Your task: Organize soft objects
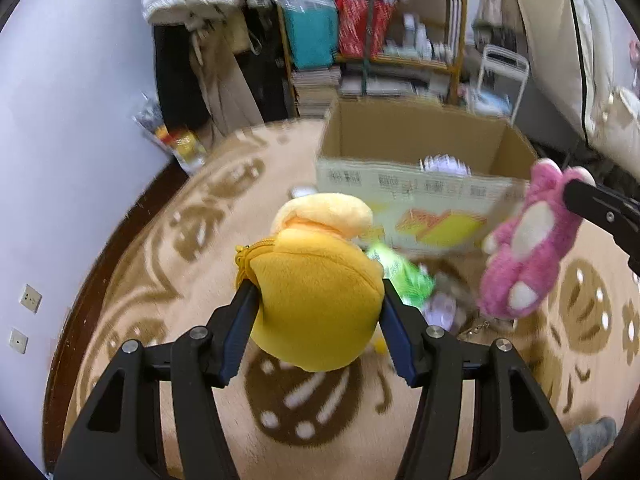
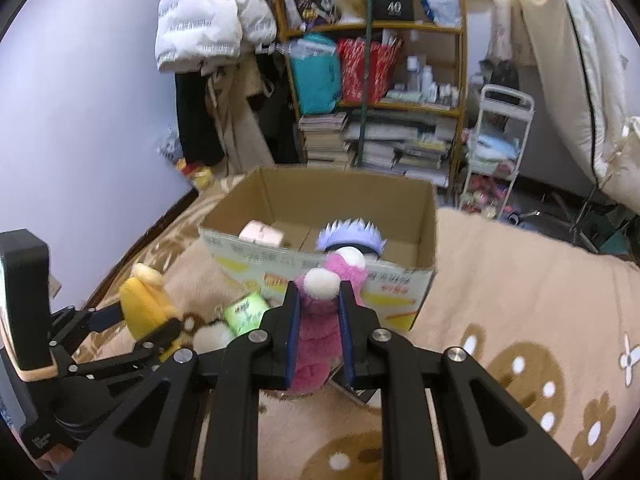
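My left gripper (image 1: 318, 292) is shut on a yellow plush toy (image 1: 316, 296), held above the beige rug; it also shows at the left of the right wrist view (image 2: 144, 308). My right gripper (image 2: 319, 298) is shut on a pink plush toy (image 2: 320, 320), just in front of the open cardboard box (image 2: 424, 208). In the left wrist view the pink plush (image 1: 524, 244) hangs at the right, near the box (image 1: 400, 184). Inside the box lie a spiky lilac-haired plush (image 2: 352, 236) and a pale pink item (image 2: 262, 234).
On the rug (image 2: 520, 280) before the box lie a green packet (image 2: 244, 312), a white plush bit (image 2: 212, 336) and a lilac item (image 1: 440, 310). A cluttered bookshelf (image 2: 380, 100), hanging coats (image 2: 212, 20) and a white cart (image 2: 496, 152) stand behind. The wall (image 1: 72, 140) is at left.
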The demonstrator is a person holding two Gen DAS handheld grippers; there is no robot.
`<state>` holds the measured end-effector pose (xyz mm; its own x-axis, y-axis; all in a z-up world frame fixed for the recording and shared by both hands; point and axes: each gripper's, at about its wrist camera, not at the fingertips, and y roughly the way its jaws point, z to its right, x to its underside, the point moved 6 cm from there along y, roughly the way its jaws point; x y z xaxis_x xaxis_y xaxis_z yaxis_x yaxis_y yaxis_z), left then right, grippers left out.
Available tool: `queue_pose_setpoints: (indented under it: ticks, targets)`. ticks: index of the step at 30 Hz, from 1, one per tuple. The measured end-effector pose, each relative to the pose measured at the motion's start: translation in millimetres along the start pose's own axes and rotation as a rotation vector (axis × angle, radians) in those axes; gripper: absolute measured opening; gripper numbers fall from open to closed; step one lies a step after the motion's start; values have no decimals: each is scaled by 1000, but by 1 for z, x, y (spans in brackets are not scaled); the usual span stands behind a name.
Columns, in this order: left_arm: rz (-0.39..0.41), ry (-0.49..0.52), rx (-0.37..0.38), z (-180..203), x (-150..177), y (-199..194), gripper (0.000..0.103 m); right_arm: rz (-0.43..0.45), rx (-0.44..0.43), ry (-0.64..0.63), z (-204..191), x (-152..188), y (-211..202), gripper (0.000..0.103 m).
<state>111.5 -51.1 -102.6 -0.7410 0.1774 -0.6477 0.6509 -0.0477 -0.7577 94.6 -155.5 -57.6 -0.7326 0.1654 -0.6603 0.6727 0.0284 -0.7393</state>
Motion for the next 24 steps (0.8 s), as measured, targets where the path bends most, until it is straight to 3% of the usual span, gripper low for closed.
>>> queue_pose_setpoints:
  ticks: [5, 9, 17, 24]
  targets:
    - [146, 6, -39, -9, -17, -20, 59, 76, 24, -11, 3, -15, -19, 19]
    - [256, 50, -84, -7, -30, -37, 59, 125, -6, 1, 2, -27, -33, 19]
    - [409, 120, -77, 14, -54, -65, 59, 265, 29, -14, 1, -60, -61, 19]
    - [487, 105, -55, 19, -77, -79, 59, 329, 93, -11, 9, -73, -68, 19]
